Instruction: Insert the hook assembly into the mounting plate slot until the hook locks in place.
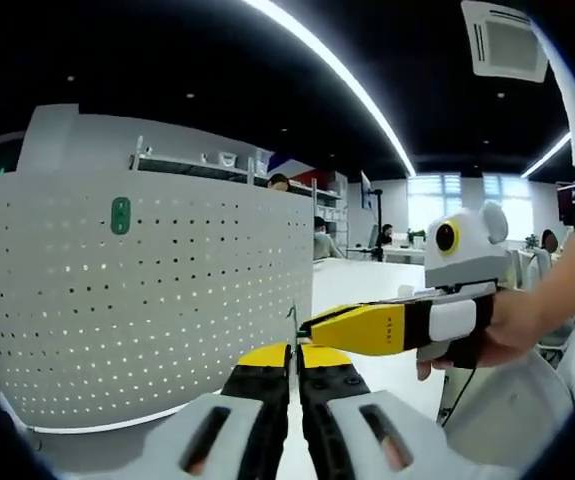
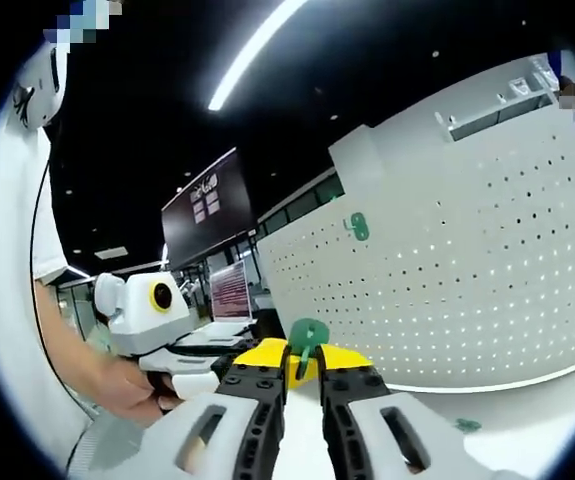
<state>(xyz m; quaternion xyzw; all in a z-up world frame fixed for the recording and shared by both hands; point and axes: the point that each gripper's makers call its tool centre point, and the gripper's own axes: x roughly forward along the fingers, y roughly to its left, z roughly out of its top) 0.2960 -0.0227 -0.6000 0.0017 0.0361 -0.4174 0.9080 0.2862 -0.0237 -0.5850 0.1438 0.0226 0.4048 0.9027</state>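
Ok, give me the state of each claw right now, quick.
Left claw: shut; whether it pinches anything cannot be told.
Right claw: shut on the green hook piece.

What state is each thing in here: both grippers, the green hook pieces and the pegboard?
Left gripper: shut on a thin part seen edge-on.
Right gripper: shut on green hook piece, held upright between the tips.
White pegboard: standing upright, curved by the lens.
Green plate on the pegboard: mounted high on the board, nothing inserted in it.
Small green piece: lying loose on the table by the board's foot.
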